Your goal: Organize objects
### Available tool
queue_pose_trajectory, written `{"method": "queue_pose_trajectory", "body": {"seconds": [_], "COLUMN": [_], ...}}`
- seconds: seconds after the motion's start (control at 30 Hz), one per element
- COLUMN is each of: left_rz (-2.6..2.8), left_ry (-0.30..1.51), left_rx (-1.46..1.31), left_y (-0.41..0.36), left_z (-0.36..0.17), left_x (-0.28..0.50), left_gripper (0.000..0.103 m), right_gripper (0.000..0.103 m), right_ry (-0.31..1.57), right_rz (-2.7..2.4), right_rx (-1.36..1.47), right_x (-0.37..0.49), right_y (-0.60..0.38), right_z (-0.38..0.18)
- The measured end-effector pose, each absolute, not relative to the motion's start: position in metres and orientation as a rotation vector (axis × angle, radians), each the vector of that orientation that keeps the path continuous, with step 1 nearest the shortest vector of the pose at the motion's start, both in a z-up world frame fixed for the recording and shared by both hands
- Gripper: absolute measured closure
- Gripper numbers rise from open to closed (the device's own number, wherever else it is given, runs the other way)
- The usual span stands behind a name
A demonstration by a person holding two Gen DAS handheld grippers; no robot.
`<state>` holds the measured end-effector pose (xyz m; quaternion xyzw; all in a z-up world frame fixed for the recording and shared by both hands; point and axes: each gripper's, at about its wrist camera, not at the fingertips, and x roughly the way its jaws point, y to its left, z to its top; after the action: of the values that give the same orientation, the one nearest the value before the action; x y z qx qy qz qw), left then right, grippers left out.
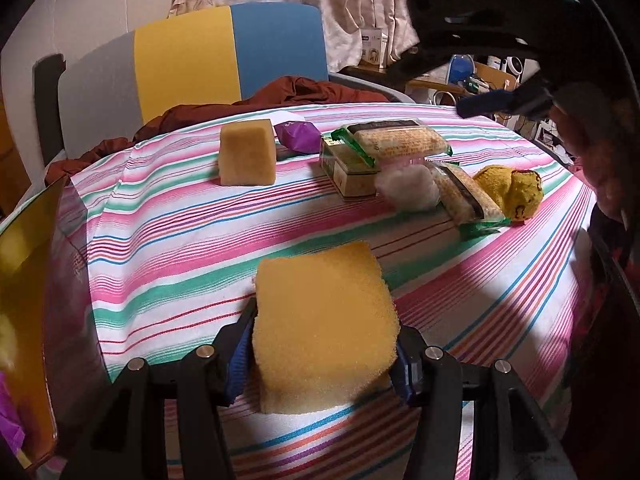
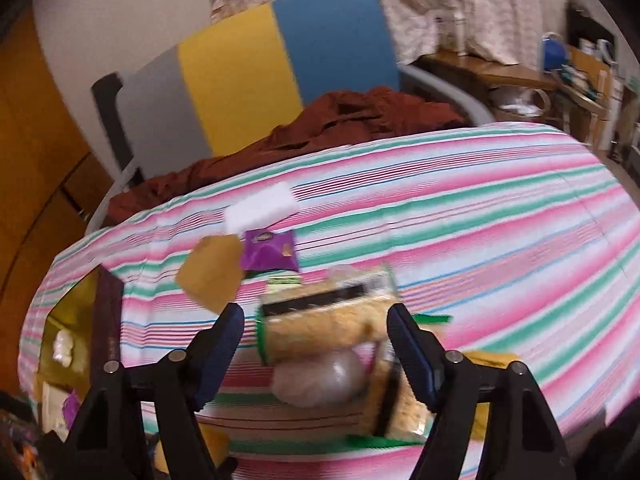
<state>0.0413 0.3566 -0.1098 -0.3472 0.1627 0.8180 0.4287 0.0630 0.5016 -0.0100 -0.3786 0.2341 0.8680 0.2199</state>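
My left gripper [image 1: 322, 344] is shut on a yellow sponge [image 1: 324, 320], held just above the striped tablecloth [image 1: 160, 240]. Farther back stand a tan sponge block [image 1: 247, 152], a purple packet [image 1: 298, 136], a green tin [image 1: 348, 168] with a cracker pack [image 1: 400, 140] on it, a white plastic ball [image 1: 412, 188], a second cracker pack [image 1: 468, 196] and a yellow cloth toy [image 1: 512, 188]. My right gripper [image 2: 316, 328] is open above the cracker pack [image 2: 328, 316] and the plastic ball [image 2: 320, 376]; it also shows at upper right in the left wrist view [image 1: 480, 40]. The right wrist view is blurred.
A yellow-lined box [image 1: 28, 248] stands at the table's left edge, also in the right wrist view [image 2: 76, 320]. A white card [image 2: 262, 206] lies behind the purple packet [image 2: 270, 250]. A grey, yellow and blue chair [image 1: 188, 60] with brown cloth [image 1: 300, 92] is behind the table.
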Motion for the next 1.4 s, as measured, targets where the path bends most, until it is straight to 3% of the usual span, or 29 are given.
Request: {"method": "queue_pose_trajectory", "body": {"seconds": [0.17,0.67,0.73,0.93,1.4], "left_rz": [2.035,2.022,2.022,2.024,2.017], "left_ry": [0.389,0.369,0.371,0.374,0.436], "left_rx": [-0.869,-0.874,-0.873,-0.868,-0.852], "left_y": [0.356,0.353,0.354,0.353,0.351], "left_z": [-0.11,-0.111,-0.111,-0.112,-0.108], "left_x": [0.04,0.037,0.038,0.038,0.045], "left_gripper": [0.045,0.045,0.045,0.045,0.047], "right_gripper": [0.036,0.036,0.052,0.059,0.061], "right_ry": [0.538,0.585,0.617,0.543,0.528], "right_rz": [2.465,2.381,2.387,2.388,2.473], "right_rx": [-1.184,-1.485,-1.5,-1.486,-1.556], "right_x": [0.017,-0.079,-0.086,-0.079,-0.022], "right_y": [0.507,0.536,0.538,0.526,0.465], "right_z": [-0.01,-0.072,-0.078,-0.078,-0.074]}}
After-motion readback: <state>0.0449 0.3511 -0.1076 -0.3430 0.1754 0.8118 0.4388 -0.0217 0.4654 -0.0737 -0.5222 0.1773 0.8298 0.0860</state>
